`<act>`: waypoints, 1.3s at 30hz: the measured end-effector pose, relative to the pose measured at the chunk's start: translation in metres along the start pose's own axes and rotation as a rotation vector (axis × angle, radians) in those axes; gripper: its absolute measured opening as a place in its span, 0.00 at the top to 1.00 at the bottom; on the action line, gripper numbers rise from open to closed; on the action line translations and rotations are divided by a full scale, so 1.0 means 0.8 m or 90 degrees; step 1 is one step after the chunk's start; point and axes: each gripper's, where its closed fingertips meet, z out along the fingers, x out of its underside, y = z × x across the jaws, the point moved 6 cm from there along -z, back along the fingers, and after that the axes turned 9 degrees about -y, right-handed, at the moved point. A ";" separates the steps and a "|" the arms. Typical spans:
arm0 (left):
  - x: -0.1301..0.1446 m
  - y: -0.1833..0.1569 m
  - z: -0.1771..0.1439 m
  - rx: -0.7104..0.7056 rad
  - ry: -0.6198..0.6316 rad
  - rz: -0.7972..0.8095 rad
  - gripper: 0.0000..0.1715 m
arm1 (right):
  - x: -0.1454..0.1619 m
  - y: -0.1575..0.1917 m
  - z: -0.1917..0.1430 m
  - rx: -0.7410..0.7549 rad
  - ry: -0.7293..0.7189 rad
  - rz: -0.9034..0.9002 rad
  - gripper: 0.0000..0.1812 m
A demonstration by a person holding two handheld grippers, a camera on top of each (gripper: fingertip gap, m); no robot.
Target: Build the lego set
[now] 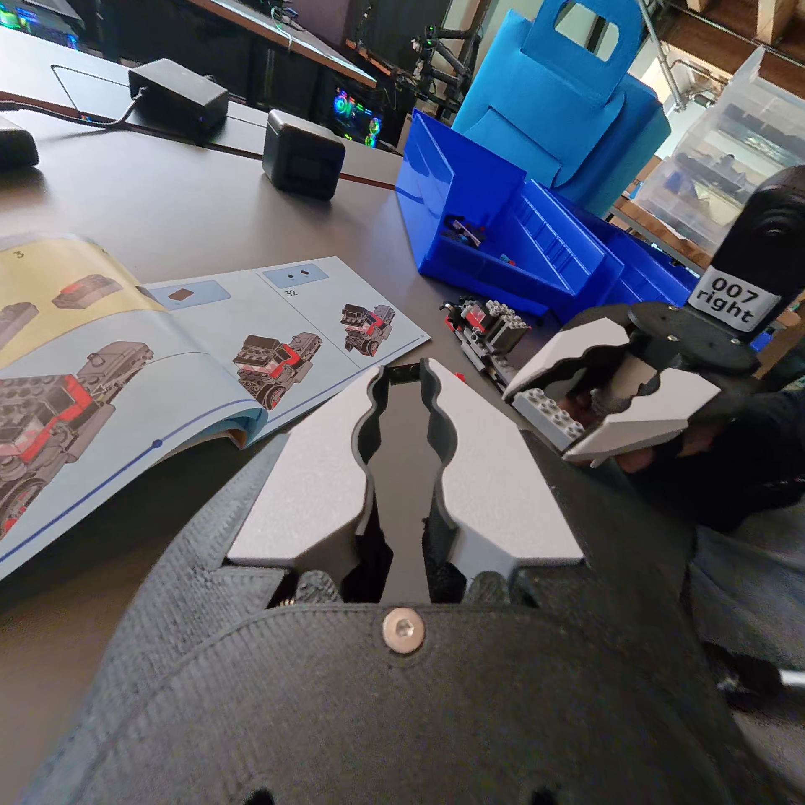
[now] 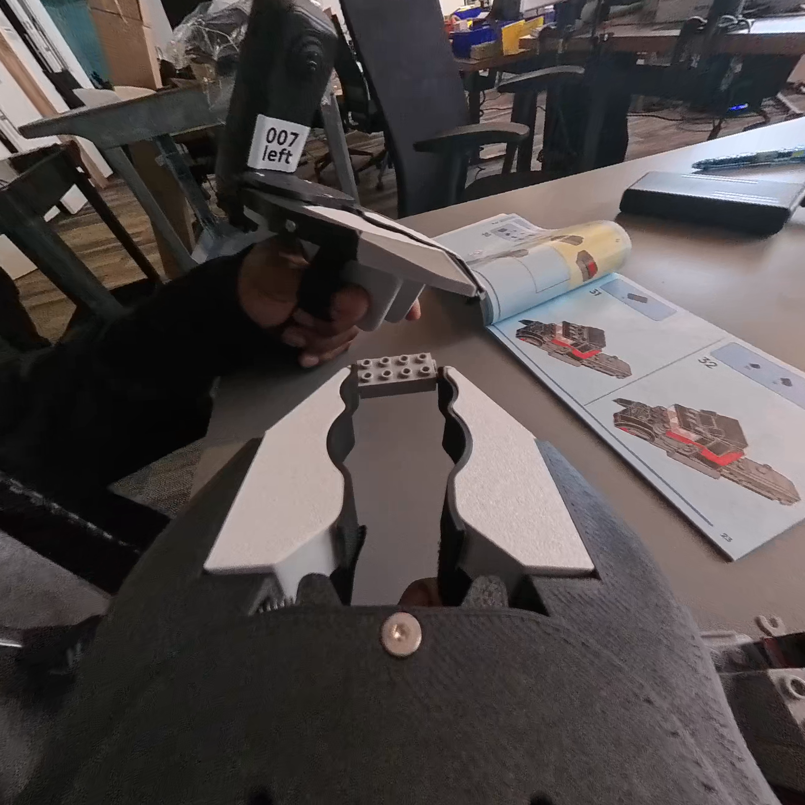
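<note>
- Right tool (image 2: 397,378) clamping a grey brick (image 2: 396,374) between its fingertips, studs facing up, held above the desk (image 2: 653,270) near its edge.
- Same brick (image 1: 549,414) showing in the left wrist view at the right tool (image 1: 552,417), low and right of centre, apart from the model.
- Left tool (image 1: 403,370) nearly closed on a small black piece (image 1: 404,373) at the fingertips; tips hovering by the manual's corner.
- Left tool (image 2: 472,285) appearing in the right wrist view with fingers close together, tips over the manual's spine; whatever sits between them hidden from there.
- Bare hand (image 2: 313,313) in a dark sleeve gripping the left tool's handle.
- Manual (image 1: 183,348) lying open on the desk (image 1: 174,204), pages showing a dark truck with red parts.
- Partly built model (image 1: 483,324), grey, black and red, sitting on the desk between the manual and a blue bin (image 1: 479,218).
- Loose small pieces (image 1: 466,231) lying inside the bin.
- Blue bag (image 1: 562,96) standing behind the bin.
- Two black boxes (image 1: 178,98) and (image 1: 302,154) resting farther back on the desk.
</note>
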 end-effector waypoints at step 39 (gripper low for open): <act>0.004 -0.017 -0.023 -0.010 -0.064 -0.051 0.91 | 0.000 0.002 0.004 -0.027 0.007 0.007 0.80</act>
